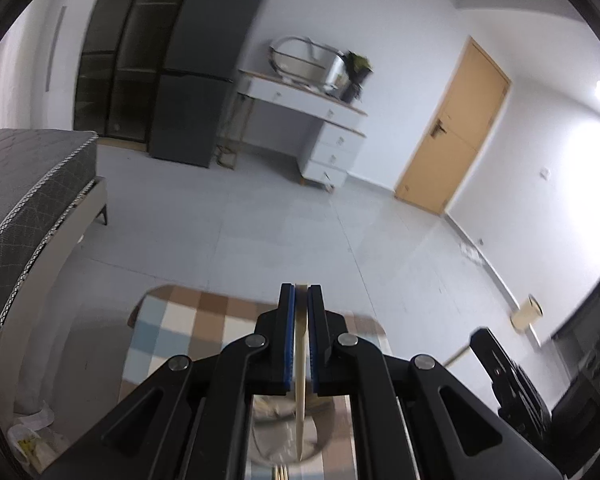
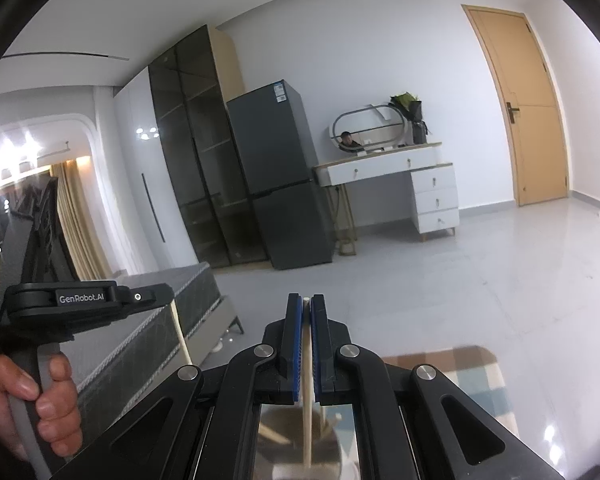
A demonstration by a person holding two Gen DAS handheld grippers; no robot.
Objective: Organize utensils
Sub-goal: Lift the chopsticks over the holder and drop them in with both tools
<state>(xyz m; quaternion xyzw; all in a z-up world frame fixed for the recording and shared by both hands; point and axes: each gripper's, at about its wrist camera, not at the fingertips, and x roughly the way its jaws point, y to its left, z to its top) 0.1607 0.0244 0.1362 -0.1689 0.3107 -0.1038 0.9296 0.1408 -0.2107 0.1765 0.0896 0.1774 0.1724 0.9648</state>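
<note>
Left wrist view: left gripper (image 1: 301, 289) clamped on 1 pale flat utensil (image 1: 300, 380), long axis running along the fingers, tapered tip hanging down over a round container (image 1: 284, 436) below. Judged mid-task, not yet dropped in.

Right wrist view: right gripper (image 2: 306, 299) closed on 1 chopstick (image 2: 307, 400), upright, lower end over a cup (image 2: 296, 440) already holding other sticks (image 2: 274, 436). Remaining count impossible to tell.
</note>
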